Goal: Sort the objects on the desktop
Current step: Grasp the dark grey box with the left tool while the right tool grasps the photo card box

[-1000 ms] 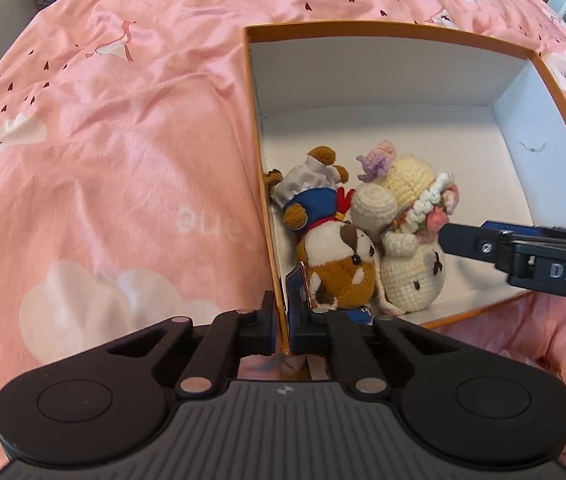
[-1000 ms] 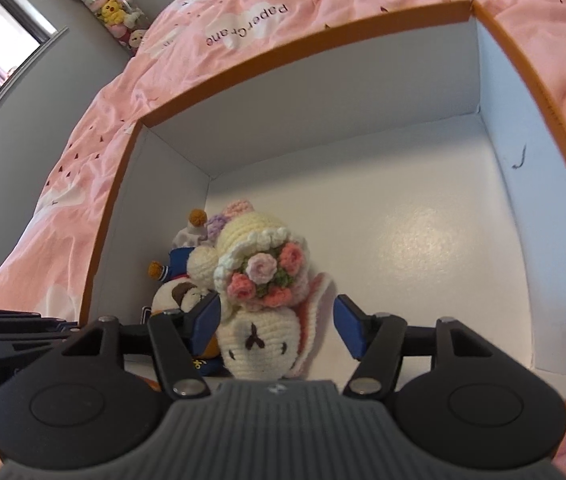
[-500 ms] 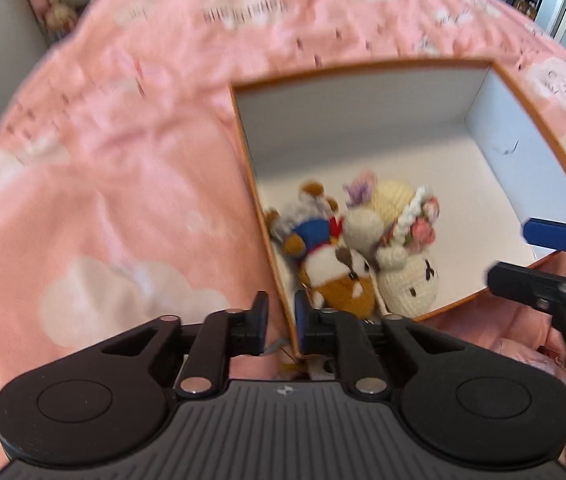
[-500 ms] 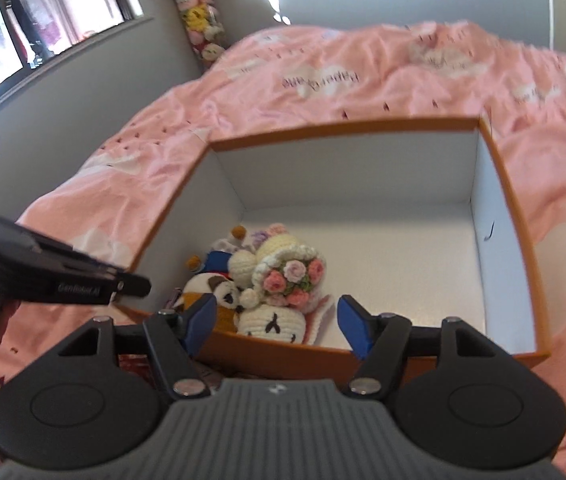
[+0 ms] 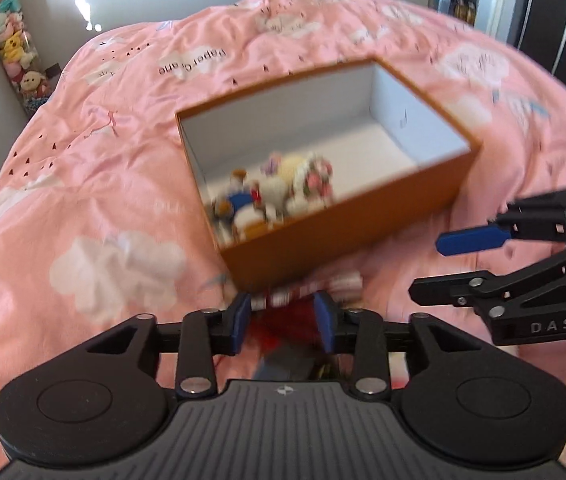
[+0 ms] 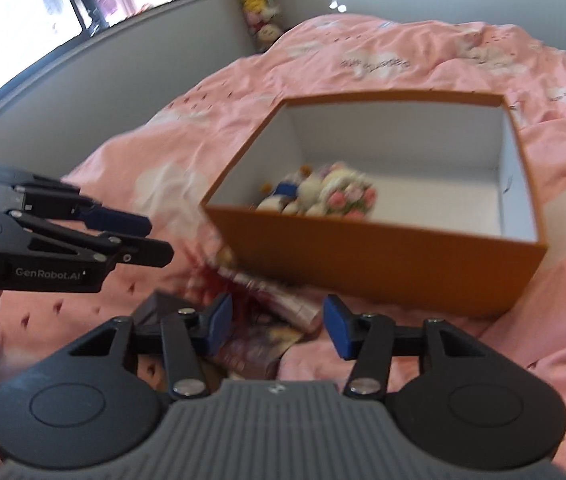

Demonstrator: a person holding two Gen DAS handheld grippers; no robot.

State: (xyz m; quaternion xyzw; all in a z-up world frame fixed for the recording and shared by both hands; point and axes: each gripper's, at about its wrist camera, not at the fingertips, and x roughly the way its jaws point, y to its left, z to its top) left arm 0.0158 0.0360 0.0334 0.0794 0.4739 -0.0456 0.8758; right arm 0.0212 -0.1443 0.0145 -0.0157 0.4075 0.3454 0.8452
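Note:
An orange box [image 5: 343,236] [image 6: 383,256] with a white inside sits on the pink bedspread. Several plush toys [image 5: 275,196] [image 6: 323,196] lie bunched in its near left corner. In front of the box is a blurred pile: a red-and-white striped item [image 5: 307,292] [image 6: 283,304], something red, and a colourful packet [image 6: 255,348]. My left gripper [image 5: 283,320] [image 6: 155,238] hovers over that pile, its jaws opening, gripping nothing. My right gripper [image 6: 279,324] [image 5: 431,268] hangs beside it before the box, jaws closing, pads pressing on nothing.
A clear tube of plush toys [image 5: 11,48] [image 6: 255,0] stands in the room's corner. A window [image 6: 63,0] fills the wall at left. A dark flat object [image 6: 159,308] lies at the pile's left. The bedspread [image 5: 83,184] spreads around the box.
Both grippers have pulled back and up out of the box. The left jaws went from shut to open. The right jaws narrowed a little, and the crochet doll stayed in the box.

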